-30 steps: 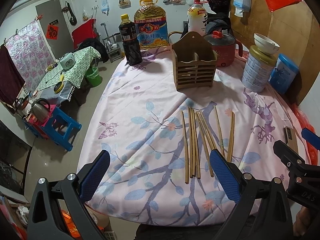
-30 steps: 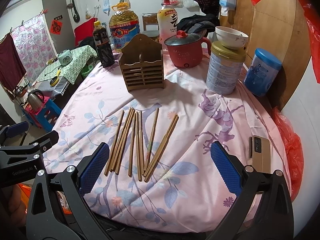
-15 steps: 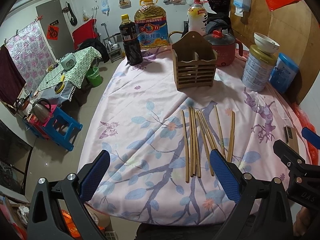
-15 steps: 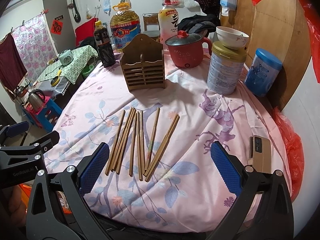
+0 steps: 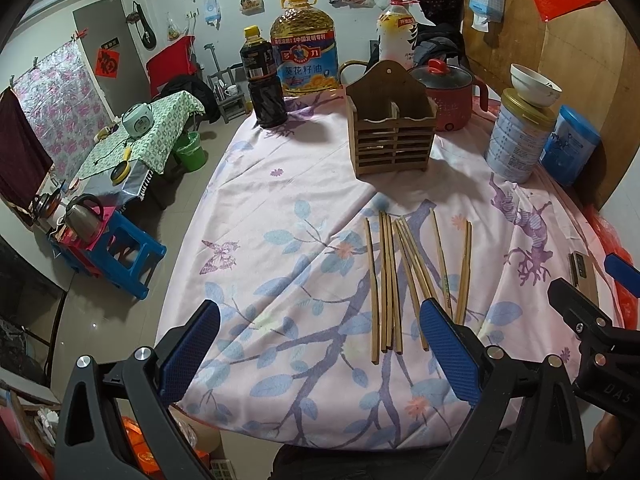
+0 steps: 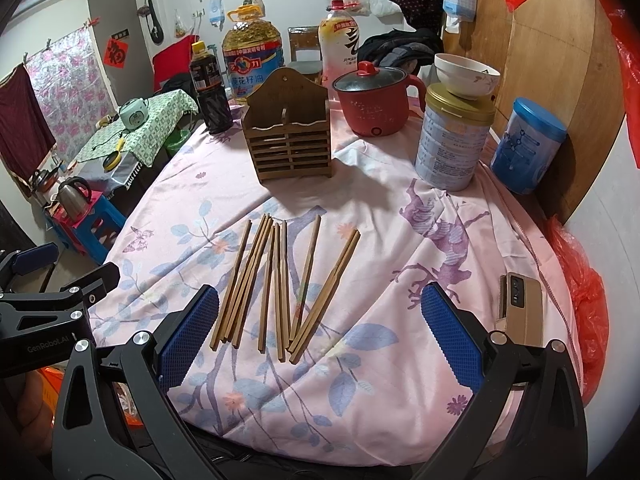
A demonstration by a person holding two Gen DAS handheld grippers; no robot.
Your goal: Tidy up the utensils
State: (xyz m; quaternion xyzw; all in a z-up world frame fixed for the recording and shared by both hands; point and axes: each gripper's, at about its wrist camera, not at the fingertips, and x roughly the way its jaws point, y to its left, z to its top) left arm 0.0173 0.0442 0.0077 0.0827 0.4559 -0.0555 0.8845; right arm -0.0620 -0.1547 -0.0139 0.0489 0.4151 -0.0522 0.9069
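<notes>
Several wooden chopsticks lie side by side on the pink floral tablecloth; they also show in the right wrist view. A wooden slatted utensil holder stands upright behind them, also in the right wrist view. My left gripper is open and empty, above the table's near edge, left of the chopsticks' near ends. My right gripper is open and empty, just short of the chopsticks' near ends.
Behind the holder stand a dark sauce bottle, an oil jug, a red electric pot, a tin with a bowl on it and a blue canister. A phone lies at the right edge.
</notes>
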